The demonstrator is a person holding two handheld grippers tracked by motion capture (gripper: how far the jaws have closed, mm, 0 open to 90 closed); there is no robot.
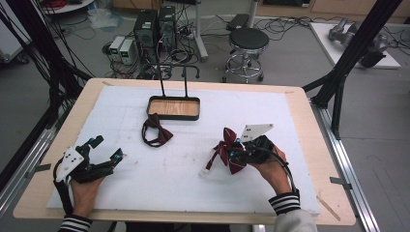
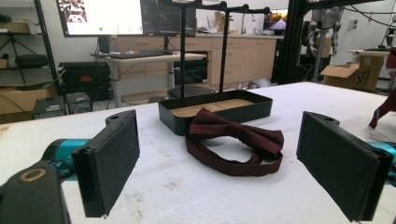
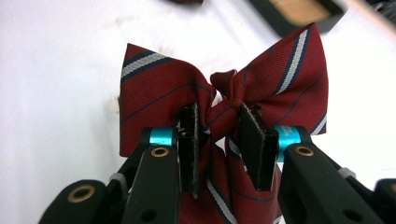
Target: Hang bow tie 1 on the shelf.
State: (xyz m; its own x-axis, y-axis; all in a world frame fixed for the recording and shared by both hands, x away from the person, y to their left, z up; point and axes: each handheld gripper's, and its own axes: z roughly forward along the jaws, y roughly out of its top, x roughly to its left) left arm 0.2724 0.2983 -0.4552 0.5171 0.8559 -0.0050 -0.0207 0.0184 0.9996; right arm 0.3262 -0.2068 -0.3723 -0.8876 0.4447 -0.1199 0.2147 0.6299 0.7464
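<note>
My right gripper point(image 3: 219, 122) is shut on the knot of a red striped bow tie point(image 3: 161, 88), whose wings spread to both sides above the pads. In the high view that striped bow tie point(image 1: 226, 151) hangs from the right gripper point(image 1: 237, 151) just above the white mat, its white strap end trailing to the left. A plain dark maroon bow tie point(image 1: 155, 130) lies with its looped band in front of the black tray. My left gripper point(image 1: 107, 150) rests at the left of the mat with its jaws wide apart and nothing between them; the maroon bow tie point(image 2: 233, 140) lies ahead of it.
A black tray with a wooden bottom point(image 1: 173, 107) and two tall hooked rods stands at the back middle of the white mat point(image 1: 193, 188). The wooden table edge point(image 1: 319, 159) runs round the mat. A stool point(image 1: 248, 41) and computers stand on the floor behind.
</note>
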